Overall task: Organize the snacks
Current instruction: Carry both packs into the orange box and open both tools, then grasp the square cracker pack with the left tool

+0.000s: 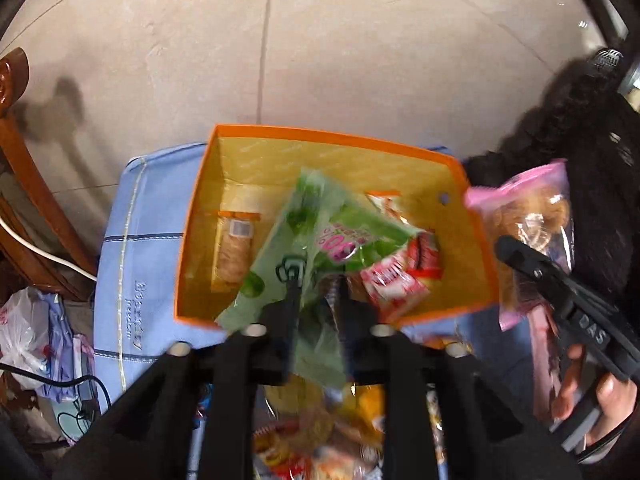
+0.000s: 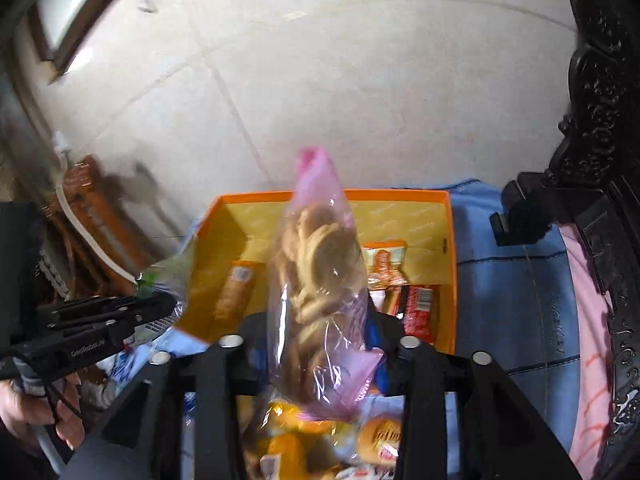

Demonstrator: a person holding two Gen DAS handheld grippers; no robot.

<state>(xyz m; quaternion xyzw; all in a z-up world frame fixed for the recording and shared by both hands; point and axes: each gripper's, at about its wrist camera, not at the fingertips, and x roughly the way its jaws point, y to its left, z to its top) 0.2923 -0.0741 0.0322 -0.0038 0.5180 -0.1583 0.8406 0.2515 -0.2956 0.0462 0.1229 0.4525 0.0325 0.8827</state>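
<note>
Tongs point(image 1: 316, 280) point(image 2: 316, 312) carry two bags; four snack packs lie in one orange box point(image 1: 332, 136).

So the box point(image 1: 472, 216) sits on a cloth-covered surface point(image 1: 140, 256). Inside it, a cracker sleeve point(image 1: 234, 252) lies along the left wall, and a few wrapped snacks point(image 1: 404, 276) sit in the right half. A leafy-print bag point(image 1: 320, 232) hangs over the box's middle, a cookie bag point(image 2: 316, 280) over its near edge. More snacks point(image 2: 288, 448) are piled in front of the box.
</note>
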